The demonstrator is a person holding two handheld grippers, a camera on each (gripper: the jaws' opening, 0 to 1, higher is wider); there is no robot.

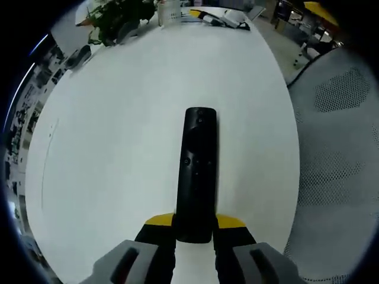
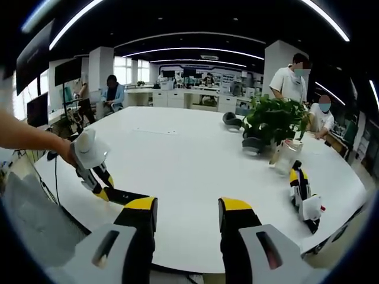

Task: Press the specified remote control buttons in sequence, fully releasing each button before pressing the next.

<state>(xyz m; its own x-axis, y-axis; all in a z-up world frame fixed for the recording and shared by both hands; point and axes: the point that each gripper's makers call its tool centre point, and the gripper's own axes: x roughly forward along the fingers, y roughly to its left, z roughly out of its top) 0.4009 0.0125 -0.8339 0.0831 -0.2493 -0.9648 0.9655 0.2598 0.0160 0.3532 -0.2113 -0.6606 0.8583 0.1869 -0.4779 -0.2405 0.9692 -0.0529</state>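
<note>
While the black remote (image 1: 197, 171) lies lengthwise at the centre of the left gripper view on the white table (image 1: 118, 148), the left gripper (image 1: 194, 228) has its jaws clenched on the remote's near end. The right gripper (image 2: 186, 216), at the bottom of its view, has its jaws released, with a potted plant (image 2: 273, 118) at upper right.

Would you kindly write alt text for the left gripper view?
The left gripper clamps the near end of a black remote lying lengthwise on a white table. A plant stands at the far edge, a mesh chair to the right.
</note>
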